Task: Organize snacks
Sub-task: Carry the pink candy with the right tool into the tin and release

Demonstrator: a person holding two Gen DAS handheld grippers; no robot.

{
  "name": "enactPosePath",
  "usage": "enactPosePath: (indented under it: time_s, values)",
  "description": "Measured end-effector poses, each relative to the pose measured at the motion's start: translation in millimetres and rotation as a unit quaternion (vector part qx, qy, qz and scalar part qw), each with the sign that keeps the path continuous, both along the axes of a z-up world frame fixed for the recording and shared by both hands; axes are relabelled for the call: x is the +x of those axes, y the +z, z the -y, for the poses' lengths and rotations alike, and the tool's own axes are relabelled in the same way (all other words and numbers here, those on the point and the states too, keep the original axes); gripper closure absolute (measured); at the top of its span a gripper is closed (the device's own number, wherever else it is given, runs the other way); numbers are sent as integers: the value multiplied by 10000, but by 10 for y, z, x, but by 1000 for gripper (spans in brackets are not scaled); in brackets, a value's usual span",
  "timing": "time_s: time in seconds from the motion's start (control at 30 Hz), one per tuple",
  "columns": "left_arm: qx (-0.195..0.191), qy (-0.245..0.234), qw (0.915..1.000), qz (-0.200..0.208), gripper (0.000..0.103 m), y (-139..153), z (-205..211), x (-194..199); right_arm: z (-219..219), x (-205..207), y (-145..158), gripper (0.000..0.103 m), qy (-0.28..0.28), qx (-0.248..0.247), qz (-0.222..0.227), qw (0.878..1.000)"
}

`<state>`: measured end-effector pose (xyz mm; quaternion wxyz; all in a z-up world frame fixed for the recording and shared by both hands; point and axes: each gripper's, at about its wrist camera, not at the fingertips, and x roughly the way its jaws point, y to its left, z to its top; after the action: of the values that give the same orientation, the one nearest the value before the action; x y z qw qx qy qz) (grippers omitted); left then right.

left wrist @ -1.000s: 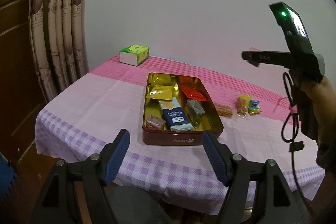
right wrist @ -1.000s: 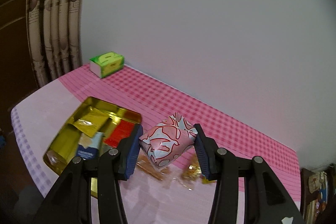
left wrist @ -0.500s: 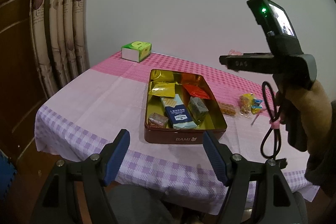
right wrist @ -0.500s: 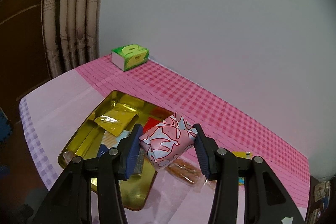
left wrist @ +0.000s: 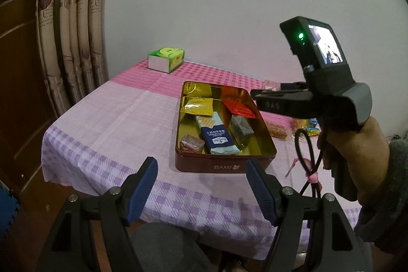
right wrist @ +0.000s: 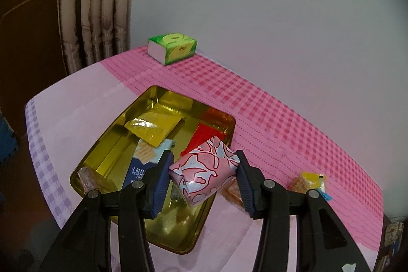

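My right claw (right wrist: pixel 204 179) clamped on pink-white patterned wrapped packet (right wrist: pixel 204 175), held above right end of gold-lined rectangular tin (right wrist: pixel 107 142) w/ snacks inside. Left claw (left wrist: pixel 201 185) half open, empty, near tin's front on checked surface (left wrist: pixel 102 134).

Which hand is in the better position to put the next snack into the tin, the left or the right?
The right. Its hand-held gripper already grips the pink patterned packet above the tin. The left hand-held gripper is open, holds nothing and hangs in front of the table edge.
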<state>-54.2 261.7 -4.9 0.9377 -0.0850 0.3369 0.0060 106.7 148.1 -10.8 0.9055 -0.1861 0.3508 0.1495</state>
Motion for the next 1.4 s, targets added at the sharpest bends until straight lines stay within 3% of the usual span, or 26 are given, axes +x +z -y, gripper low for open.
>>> enactPosePath:
  time_s: [0.63,0.73,0.8,0.9,1.03,1.17,1.27,1.4]
  values:
    - [-187,76,9996,-199,30,-95,-129,81,-330,86,-530,56,314,-14,-485,9983]
    - [-174,66,9996,-219,30,-105,-124,86,-272,101,-549,45,348,203,-554,9977]
    - [-168,43,9996,-233,30,-110,-114,90,-224,83,-538,20,379,272,-506,9976]
    - [-106,-10,9996,-249,30,-117,-68,97,-112,6,-480,19,494,396,-391,9972]
    - [-71,-101,9997,-204,30,-111,-34,82,373,-205,-352,19,140,611,-150,9979]
    - [-78,-404,9990,-150,30,-129,93,82,1360,-585,-374,15,-736,994,-89,9923]
    - [53,-812,9966,-158,30,-171,336,112,2169,-937,-514,13,-1545,1159,-169,9810]
    - [293,-1527,9878,-71,30,-155,818,230,3064,-1355,-731,13,-2531,1620,-391,9530]
